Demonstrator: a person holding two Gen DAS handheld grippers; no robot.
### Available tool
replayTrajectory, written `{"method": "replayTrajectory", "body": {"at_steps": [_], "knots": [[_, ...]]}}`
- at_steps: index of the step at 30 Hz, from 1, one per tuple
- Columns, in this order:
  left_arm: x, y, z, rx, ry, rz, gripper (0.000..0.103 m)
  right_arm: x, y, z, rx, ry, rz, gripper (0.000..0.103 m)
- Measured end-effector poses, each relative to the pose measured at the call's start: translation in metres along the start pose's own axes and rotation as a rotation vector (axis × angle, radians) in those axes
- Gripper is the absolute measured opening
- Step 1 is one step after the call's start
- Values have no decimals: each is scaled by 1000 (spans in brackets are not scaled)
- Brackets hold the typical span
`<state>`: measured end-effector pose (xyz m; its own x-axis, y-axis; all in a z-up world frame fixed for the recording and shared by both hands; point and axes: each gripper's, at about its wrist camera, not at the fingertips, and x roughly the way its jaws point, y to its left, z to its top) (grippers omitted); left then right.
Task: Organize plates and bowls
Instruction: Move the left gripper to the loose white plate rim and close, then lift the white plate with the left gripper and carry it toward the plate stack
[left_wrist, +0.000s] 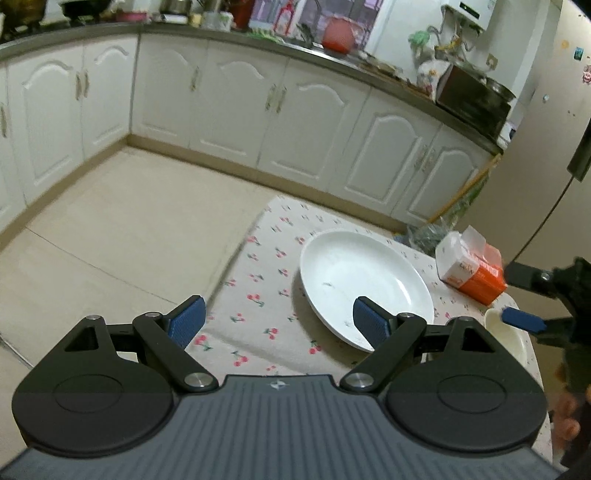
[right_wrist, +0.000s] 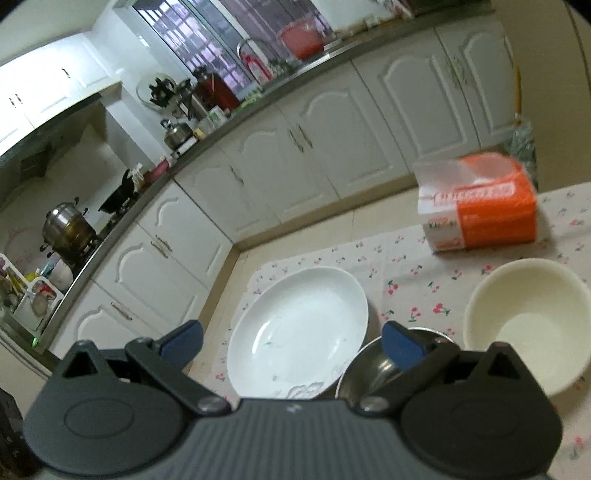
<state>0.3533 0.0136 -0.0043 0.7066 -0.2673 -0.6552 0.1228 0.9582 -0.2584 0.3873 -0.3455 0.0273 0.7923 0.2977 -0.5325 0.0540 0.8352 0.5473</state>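
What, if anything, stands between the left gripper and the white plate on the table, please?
Nothing visible does. The left gripper is open above the cloth, its right finger already over the white plate rim. The tissue pack sits beyond, off to the right.

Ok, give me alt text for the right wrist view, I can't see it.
The right gripper, jaws open and empty, hangs over a cherry-print tablecloth holding a white plate, a steel bowl and a cream bowl. An orange tissue pack sits behind; white kitchen cabinets beyond.

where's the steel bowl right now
In the right wrist view, the steel bowl sits low on the table, between the white plate and the cream bowl.
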Motion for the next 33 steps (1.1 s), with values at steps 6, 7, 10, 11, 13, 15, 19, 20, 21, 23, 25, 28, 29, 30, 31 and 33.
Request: {"method": "replayTrajectory", "body": {"at_steps": [6,7,10,11,13,15,19,20,21,23,25,28,29,30,31,33], "knots": [[40,-5,7,-44,82,-54,81,32,-11,14,-3,74,27,102],[45,-5,7,-51,92,-65,79,36,-12,16,-3,82,31,102],[59,-11,6,-49,112,-78,70,47,-17,22,11,107,32,101],[63,-13,5,-45,117,-77,67,50,-19,23,19,114,25,101],[68,-15,4,-47,129,-78,63,57,-24,26,35,131,18,101],[71,-15,4,-51,138,-79,60,63,-29,31,59,147,13,101],[75,-11,8,-68,151,-89,49,72,-32,37,67,172,28,101],[76,-11,8,-68,154,-91,46,74,-32,37,62,181,21,101],[76,-12,8,-65,154,-93,43,77,-31,37,56,192,20,101],[78,-16,9,-55,158,-94,41,84,-28,36,42,217,23,101],[80,-18,10,-46,159,-94,39,88,-26,36,31,230,18,101],[80,-21,9,-31,156,-93,36,94,-28,35,38,252,4,101],[79,-21,10,-28,153,-93,35,96,-29,35,45,262,6,101],[79,-21,10,-27,152,-91,34,98,-32,34,55,270,12,101],[78,-21,11,-27,149,-90,34,98,-33,33,62,271,19,101],[76,-20,11,-23,143,-91,34,97,-34,33,74,272,37,101]]}}
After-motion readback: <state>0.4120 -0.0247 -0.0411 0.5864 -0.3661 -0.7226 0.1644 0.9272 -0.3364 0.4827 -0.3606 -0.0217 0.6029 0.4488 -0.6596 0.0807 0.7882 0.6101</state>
